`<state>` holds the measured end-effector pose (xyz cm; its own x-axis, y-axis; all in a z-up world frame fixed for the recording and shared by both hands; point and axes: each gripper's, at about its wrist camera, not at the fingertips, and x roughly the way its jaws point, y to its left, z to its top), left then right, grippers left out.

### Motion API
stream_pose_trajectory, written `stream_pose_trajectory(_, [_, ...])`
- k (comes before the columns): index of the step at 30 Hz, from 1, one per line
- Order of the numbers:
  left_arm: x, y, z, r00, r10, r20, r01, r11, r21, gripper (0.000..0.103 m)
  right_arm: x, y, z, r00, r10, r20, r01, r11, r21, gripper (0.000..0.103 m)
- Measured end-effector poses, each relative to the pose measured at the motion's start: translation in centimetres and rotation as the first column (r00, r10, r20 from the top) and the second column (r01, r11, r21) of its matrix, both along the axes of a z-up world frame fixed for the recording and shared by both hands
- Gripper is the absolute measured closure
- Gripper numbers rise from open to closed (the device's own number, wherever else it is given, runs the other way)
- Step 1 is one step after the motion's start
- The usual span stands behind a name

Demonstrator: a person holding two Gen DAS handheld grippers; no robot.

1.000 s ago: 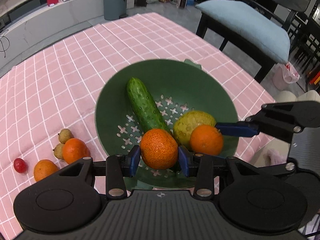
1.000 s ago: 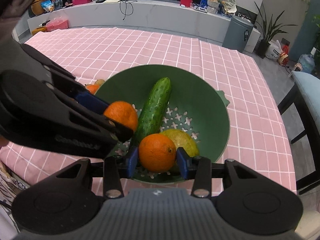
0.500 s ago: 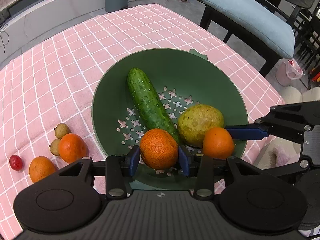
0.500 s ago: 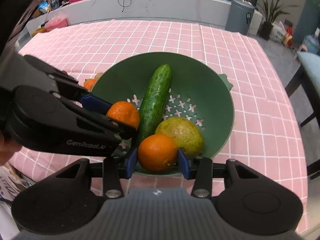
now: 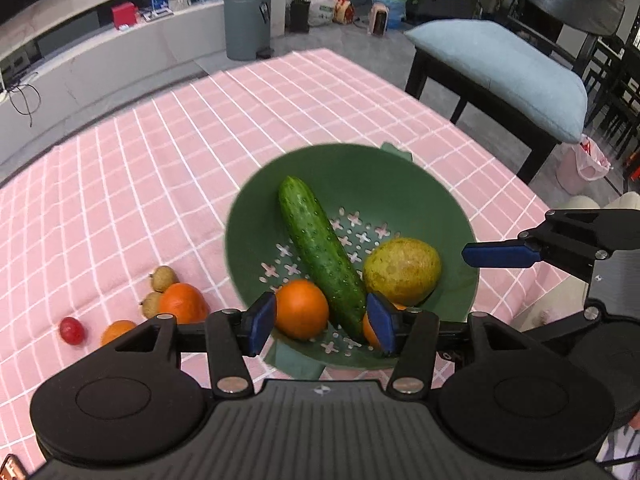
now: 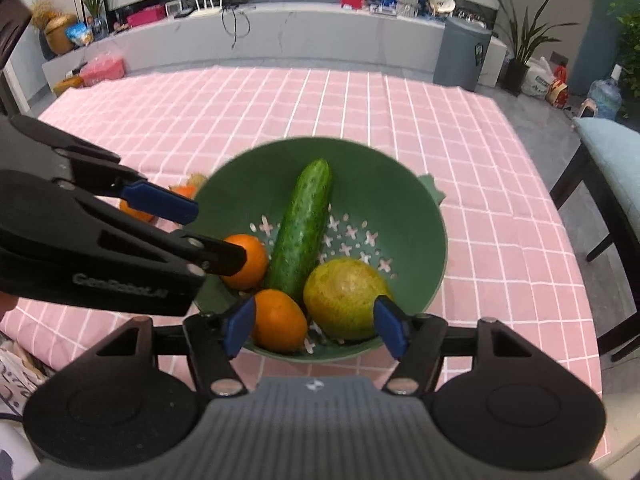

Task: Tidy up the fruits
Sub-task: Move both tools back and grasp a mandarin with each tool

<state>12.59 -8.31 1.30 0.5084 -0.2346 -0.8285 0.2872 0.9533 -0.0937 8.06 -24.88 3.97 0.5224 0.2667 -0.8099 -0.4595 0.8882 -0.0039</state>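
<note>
A green colander bowl (image 5: pixel 400 184) (image 6: pixel 400 184) on the pink checked cloth holds a cucumber (image 5: pixel 320 252) (image 6: pixel 304 232), a yellow-green pear-like fruit (image 5: pixel 402 270) (image 6: pixel 344 296) and two oranges. My left gripper (image 5: pixel 320 322) is open above the bowl's near rim; one orange (image 5: pixel 301 308) (image 6: pixel 252 260) lies loose in the bowl between its fingers. My right gripper (image 6: pixel 314 326) is open; the other orange (image 6: pixel 278 320) (image 5: pixel 370 330) lies in the bowl beside its left finger.
Left of the bowl on the cloth lie two more oranges (image 5: pixel 182 302) (image 5: pixel 116 330), two small brown fruits (image 5: pixel 162 278) and a small red fruit (image 5: pixel 72 330). A chair with a blue cushion (image 5: pixel 500 68) stands off the table's far right edge.
Both grippers opened and let their oranges drop into the bowl. Both have pulled back and up from the bowl.
</note>
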Motion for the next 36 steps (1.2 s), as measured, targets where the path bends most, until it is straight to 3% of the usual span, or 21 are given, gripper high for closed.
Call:
stream_pose_trajectory(10, [-2.7,3.9,2.5,0.993,0.079,0.085,-0.082,0.996,0.026,0.041,-1.7,2.7,1.6,0.993,0.083,0.079,-0.087,0.995,0.051,0.039])
stream_pose_trajectory(16, [-3.7,7.2,2.4,0.984,0.148,0.099,-0.150,0.989,0.005,0.041,-2.4,5.4,2.4,0.977,0.168,0.129,-0.177,0.982,0.059,0.039])
stream_pose_trajectory(22, [-4.4,10.5,1.1,0.972,0.221,0.083,-0.218,0.975,-0.048,0.041,-2.5,8.4,2.5,0.945,0.281,0.169,-0.286,0.958,0.001,0.041])
stream_pose_trajectory(27, [-4.5,12.8,0.1,0.969,0.238,0.065,-0.235,0.970,-0.058,0.041,-2.2,10.6,1.9,0.911,0.373,0.175,-0.367,0.928,-0.070,0.050])
stream_pose_trajectory(36, [-4.0,16.4,-2.5,0.956,0.295,-0.014,-0.294,0.946,-0.134,0.041,0.2,14.1,-0.3,0.850,0.513,0.120,-0.485,0.851,-0.202,0.057])
